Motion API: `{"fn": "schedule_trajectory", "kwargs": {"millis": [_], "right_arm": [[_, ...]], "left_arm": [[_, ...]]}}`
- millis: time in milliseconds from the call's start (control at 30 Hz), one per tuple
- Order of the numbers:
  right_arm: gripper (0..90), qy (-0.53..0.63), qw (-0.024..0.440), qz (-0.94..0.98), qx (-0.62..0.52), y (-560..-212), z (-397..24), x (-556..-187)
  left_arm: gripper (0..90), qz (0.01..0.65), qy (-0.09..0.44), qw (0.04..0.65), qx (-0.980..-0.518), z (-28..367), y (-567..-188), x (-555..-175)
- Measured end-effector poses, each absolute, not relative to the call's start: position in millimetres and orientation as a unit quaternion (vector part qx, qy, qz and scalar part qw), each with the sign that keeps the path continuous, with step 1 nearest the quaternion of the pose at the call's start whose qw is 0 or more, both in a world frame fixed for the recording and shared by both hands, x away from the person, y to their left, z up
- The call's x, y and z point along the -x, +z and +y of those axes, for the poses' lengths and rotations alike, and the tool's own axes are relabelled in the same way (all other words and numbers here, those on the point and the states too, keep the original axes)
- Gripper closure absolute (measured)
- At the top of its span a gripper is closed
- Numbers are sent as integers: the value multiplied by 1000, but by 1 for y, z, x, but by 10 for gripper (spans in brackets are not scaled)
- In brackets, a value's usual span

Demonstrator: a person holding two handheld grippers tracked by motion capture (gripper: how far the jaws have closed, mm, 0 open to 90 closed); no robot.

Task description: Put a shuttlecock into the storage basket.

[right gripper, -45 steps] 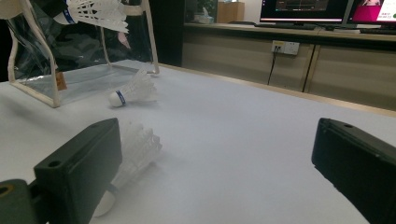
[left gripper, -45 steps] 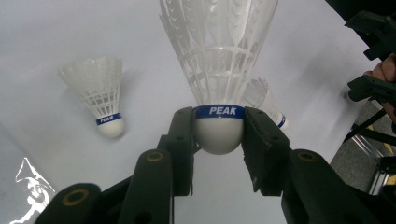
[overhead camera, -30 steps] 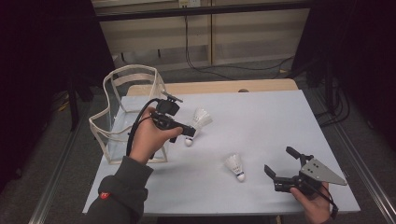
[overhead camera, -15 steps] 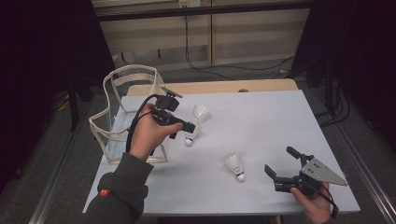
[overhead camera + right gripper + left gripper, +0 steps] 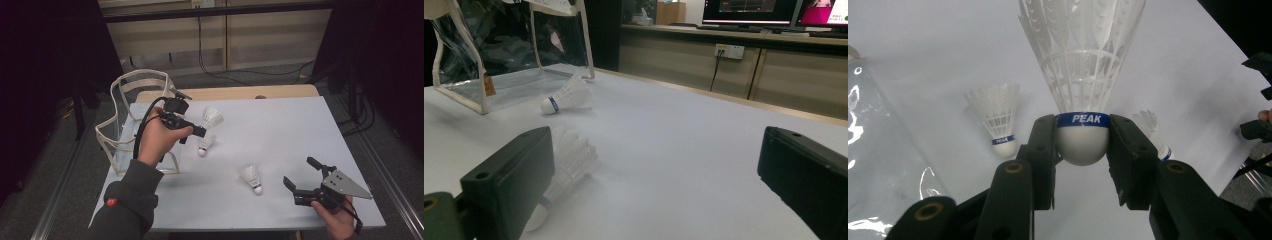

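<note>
The left gripper (image 5: pixel 197 134) is pinching a shuttlecock (image 5: pixel 1082 75) by its round white tip above the bench (image 5: pixel 280 130), beside the clear bag (image 5: pixel 125 120), while the right gripper (image 5: pixel 302 176) is resting with fingers spread wide.

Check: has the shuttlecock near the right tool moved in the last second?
No. The shuttlecock lies at the same spot on the table, as far left of the right tool as before.

Three white shuttlecocks (image 5: pixel 212 117) (image 5: pixel 204 145) (image 5: pixel 251 178) are on or above the table. One clear bag (image 5: pixel 131 125) stands there. Two handheld grippers (image 5: pixel 192 131) (image 5: pixel 301 176) are present.
</note>
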State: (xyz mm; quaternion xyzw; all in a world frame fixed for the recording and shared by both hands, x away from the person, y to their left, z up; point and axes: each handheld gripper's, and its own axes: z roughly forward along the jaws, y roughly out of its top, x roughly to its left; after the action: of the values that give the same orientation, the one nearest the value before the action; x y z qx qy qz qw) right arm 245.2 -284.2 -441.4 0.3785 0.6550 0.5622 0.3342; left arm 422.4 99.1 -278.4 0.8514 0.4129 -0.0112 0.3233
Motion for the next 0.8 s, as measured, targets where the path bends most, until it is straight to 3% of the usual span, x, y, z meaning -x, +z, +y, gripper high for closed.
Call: {"fn": "schedule_trajectory", "kwargs": {"millis": [800], "right_arm": [[18,562,334,655,-379,-441,-284,-245]], "left_arm": [[653,434,5,326,-840,105,-268,-433]]}}
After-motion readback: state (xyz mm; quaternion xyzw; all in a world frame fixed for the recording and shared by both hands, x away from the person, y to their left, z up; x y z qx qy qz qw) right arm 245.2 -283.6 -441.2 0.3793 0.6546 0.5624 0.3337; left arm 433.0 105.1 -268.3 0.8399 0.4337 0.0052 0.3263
